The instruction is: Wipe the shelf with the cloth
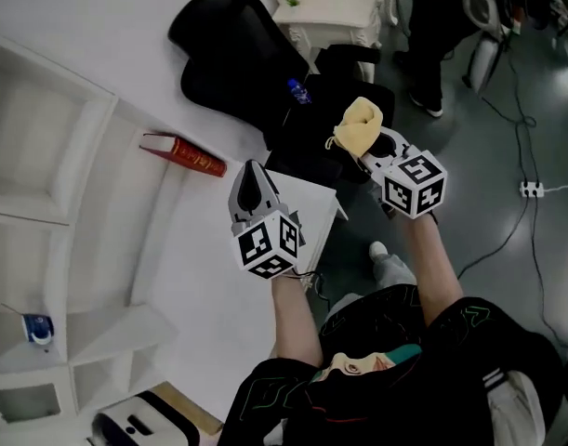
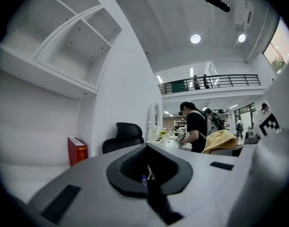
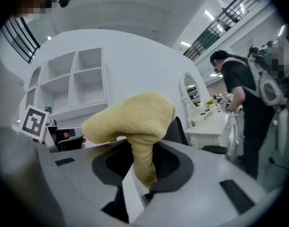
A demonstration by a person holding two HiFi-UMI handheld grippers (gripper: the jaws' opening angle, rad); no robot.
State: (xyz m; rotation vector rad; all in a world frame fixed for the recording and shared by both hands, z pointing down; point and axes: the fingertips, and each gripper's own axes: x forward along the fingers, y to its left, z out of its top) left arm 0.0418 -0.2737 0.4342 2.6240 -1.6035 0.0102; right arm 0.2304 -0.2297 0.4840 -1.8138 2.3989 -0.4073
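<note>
No legible writing anywhere in view.
Cube (image 1: 268, 246) on the left gripper (image 1: 251, 170) and cube (image 1: 414, 184) on the right gripper (image 1: 363, 149): black-and-white square code patterns only, no letters or digits to read off. Red book (image 1: 183, 154): gold print along the spine, too small to make out.

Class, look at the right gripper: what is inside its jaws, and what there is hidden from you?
A yellow cloth is pinched in the right gripper. A narrow neck of it runs down between the jaws, and the rest bunches above them. The jaws cover the cloth's clamped end, so it cannot be seen.
</note>
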